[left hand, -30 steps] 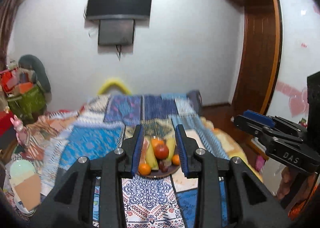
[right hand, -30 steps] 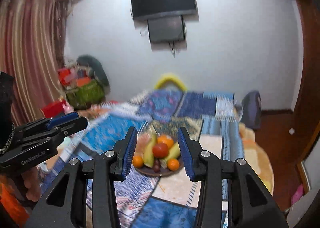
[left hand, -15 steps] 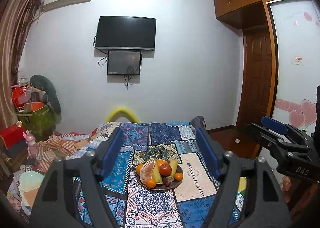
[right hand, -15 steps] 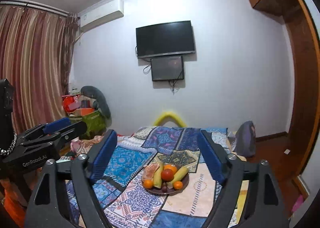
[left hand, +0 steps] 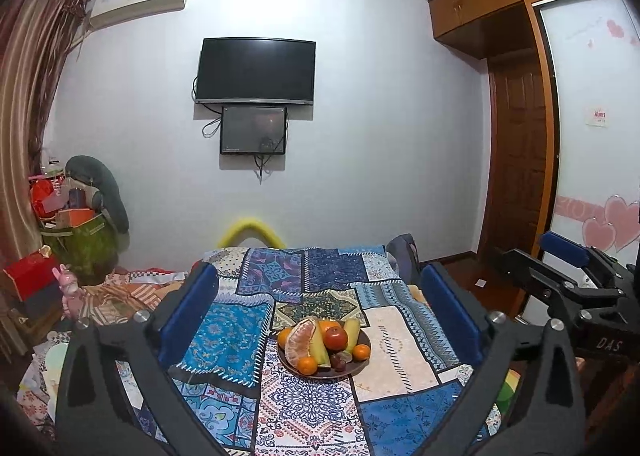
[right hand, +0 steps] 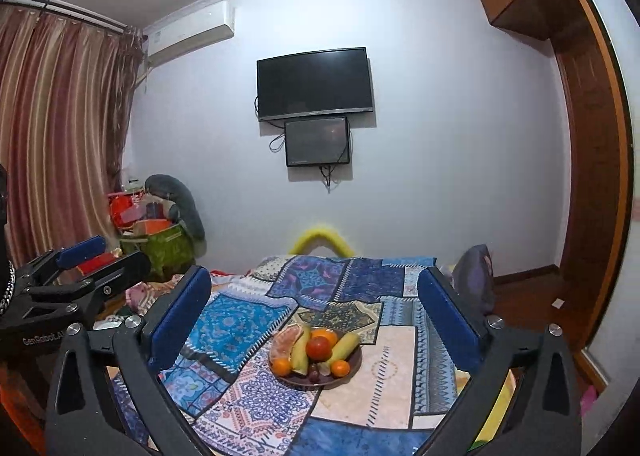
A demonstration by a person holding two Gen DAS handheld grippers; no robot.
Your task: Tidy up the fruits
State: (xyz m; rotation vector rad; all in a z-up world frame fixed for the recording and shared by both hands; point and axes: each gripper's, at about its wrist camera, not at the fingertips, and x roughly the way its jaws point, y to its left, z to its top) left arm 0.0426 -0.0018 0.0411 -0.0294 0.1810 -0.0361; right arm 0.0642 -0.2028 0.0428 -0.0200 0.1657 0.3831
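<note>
A dark round plate [left hand: 356, 369] sits on the patchwork cloth, also seen in the right wrist view [right hand: 355, 366]. It holds a red apple [left hand: 335, 338], a peeled pomelo piece [left hand: 299, 338], bananas [left hand: 352, 330], small oranges [left hand: 307, 365] and dark grapes [left hand: 339, 364]. My left gripper [left hand: 320, 310] is open and empty, held well back from the plate. My right gripper [right hand: 314, 306] is open and empty, also well back from the plate [right hand: 355, 366]. The apple [right hand: 319, 348] shows between its fingers. Each gripper appears at the edge of the other's view.
The blue patchwork cloth [left hand: 228, 340] covers a bed or low table. A TV [left hand: 256, 73] hangs on the far wall. Bags and a pile of clutter [left hand: 80, 223] stand at the left. A wooden door [left hand: 520, 159] and wardrobe are at the right.
Both grippers have opened wide from a narrow gap. Both cameras have pulled back and tilted up, so the plate looks smaller and more of the room shows.
</note>
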